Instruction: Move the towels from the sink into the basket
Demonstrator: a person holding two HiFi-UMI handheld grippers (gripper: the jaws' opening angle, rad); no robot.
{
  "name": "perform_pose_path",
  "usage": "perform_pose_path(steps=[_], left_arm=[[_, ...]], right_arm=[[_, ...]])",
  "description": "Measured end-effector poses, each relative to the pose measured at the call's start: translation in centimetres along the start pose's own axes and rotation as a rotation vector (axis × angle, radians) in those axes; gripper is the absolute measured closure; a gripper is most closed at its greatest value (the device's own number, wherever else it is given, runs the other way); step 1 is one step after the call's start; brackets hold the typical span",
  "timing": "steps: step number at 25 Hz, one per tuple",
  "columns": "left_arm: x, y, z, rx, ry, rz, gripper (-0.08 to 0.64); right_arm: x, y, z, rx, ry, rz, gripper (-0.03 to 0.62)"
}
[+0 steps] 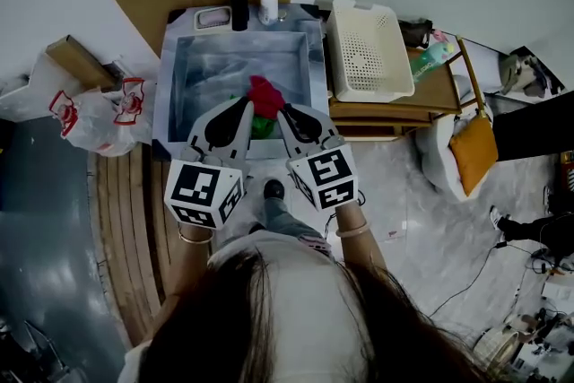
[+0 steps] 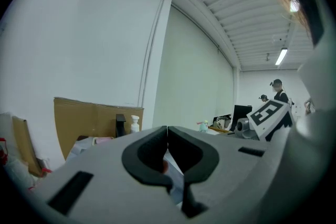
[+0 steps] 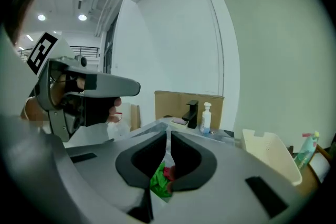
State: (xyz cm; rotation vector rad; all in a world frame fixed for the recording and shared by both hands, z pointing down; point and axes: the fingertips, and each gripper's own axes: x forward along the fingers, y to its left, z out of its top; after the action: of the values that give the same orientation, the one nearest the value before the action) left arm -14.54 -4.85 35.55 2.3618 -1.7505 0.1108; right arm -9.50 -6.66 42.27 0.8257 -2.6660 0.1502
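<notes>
Head view, with both gripper views. The sink [image 1: 206,67] occupied the upper centre of the head view, and the white perforated basket [image 1: 368,49] stood at its 3 o'clock on a wooden stand, empty as far as could be seen. Two towels lay in the basin near its 6 o'clock wall: a red towel [image 1: 265,94] bunched upward, and a green towel [image 1: 261,127] at the red one's 6 o'clock, touching it.

The left gripper [image 1: 242,108] and the right gripper [image 1: 282,112] hovered over that near wall, angled toward each other, with the red towel between their tips. In the left gripper view, the left gripper [image 2: 167,131] had its jaws together with nothing clamped. In the right gripper view, the right gripper [image 3: 168,136] likewise had its jaws together; the green towel [image 3: 160,183] and red towel [image 3: 169,173] showed beyond the jaws, not between them. No towel had yet been lifted.

Probable hazards:
- Jaws brought down closed would likely press the cloth flat instead of taking it, so they would need to part first.
- Because the two towels touched, a pinch on one might drag the other partway and drop it on the sink's 3 o'clock rim or the floor.
- A shallow pinch on a loose fold could slip during the carry toward the basket.
- Both grippers converging on the red towel risked colliding.
</notes>
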Motion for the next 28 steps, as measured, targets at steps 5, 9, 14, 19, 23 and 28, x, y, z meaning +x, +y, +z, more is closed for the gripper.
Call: perform_pose_path(steps=[5,9,14,19,23,28], left_arm=[[2.2,1.6,-0.1,-0.018,-0.004,0.039,0.551],[3.5,2.7,-0.3,-0.025,-0.004,0.068,0.551],[4.5,4.3,-0.6,-0.035,0.006,0.096,0.551],[5.1,5.6,-1.2,-0.042,0.023,0.1,0.551],[5.6,6.5,-1.5,-0.05,0.034,0.086,0.551],[6.4,7.7,-2.0,-0.054,0.05,0.056,0.551]], right_arm=[[2.7,-1.6,-1.0,-0.014,0.05,0.045,0.563],[4.7,-2.4,-2.4,-0.028,0.098,0.084,0.559],[7.0,-2.5,-3.9,-0.037,0.151,0.14,0.516],[9.1,-2.4,-5.1,-0.056,0.202,0.175,0.481],[10.6,-2.3,-6.2,-0.062,0.246,0.184,0.456],[12.4,-2.6,-8.4,-0.053,0.321,0.175,0.422]])
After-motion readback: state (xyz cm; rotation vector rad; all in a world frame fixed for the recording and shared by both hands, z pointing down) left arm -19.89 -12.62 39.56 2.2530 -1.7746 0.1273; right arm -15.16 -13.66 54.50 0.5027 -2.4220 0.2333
